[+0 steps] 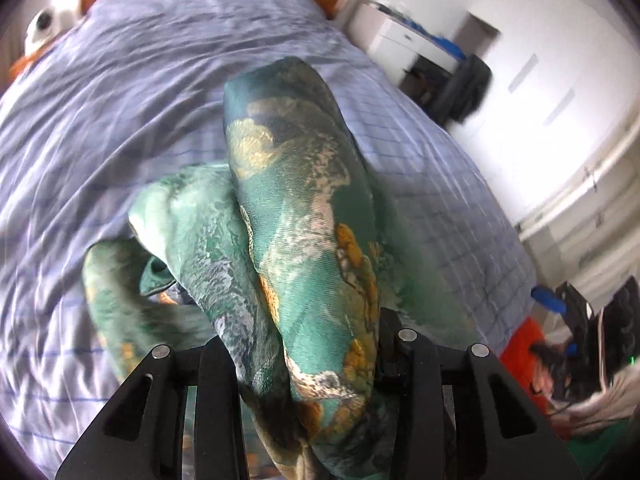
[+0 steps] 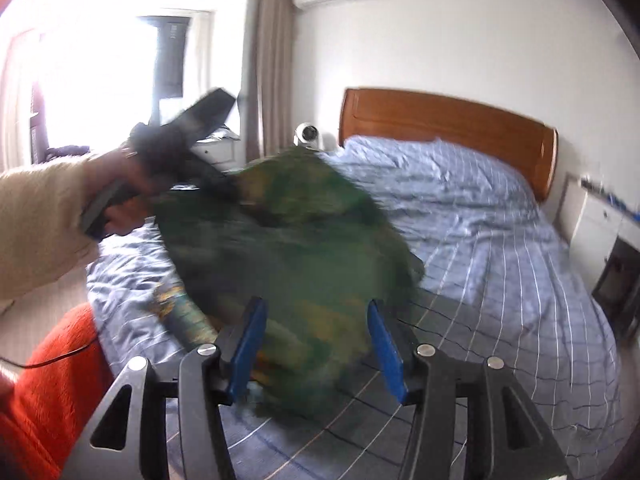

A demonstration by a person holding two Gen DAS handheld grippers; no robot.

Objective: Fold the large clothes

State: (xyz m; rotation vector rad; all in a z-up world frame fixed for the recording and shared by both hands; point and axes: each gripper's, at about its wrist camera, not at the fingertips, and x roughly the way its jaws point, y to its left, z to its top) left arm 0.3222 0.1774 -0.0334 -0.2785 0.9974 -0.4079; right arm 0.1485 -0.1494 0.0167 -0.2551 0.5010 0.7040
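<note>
A green garment with gold and pale floral print (image 1: 292,216) hangs bunched from my left gripper (image 1: 308,384), which is shut on it above the bed. In the right wrist view the same garment (image 2: 296,240) is blurred, hanging over the bed's near left part, with the left gripper (image 2: 224,184) gripping its top in the person's hand. My right gripper (image 2: 316,344) is open, its blue fingertips (image 2: 250,340) either side of the garment's lower part, not gripping it.
The bed has a blue checked cover (image 2: 500,240) and a wooden headboard (image 2: 448,128). A white nightstand (image 2: 600,224) stands at the right, a white fan (image 2: 308,134) and window at the back left. An orange item (image 2: 52,380) lies at the near left.
</note>
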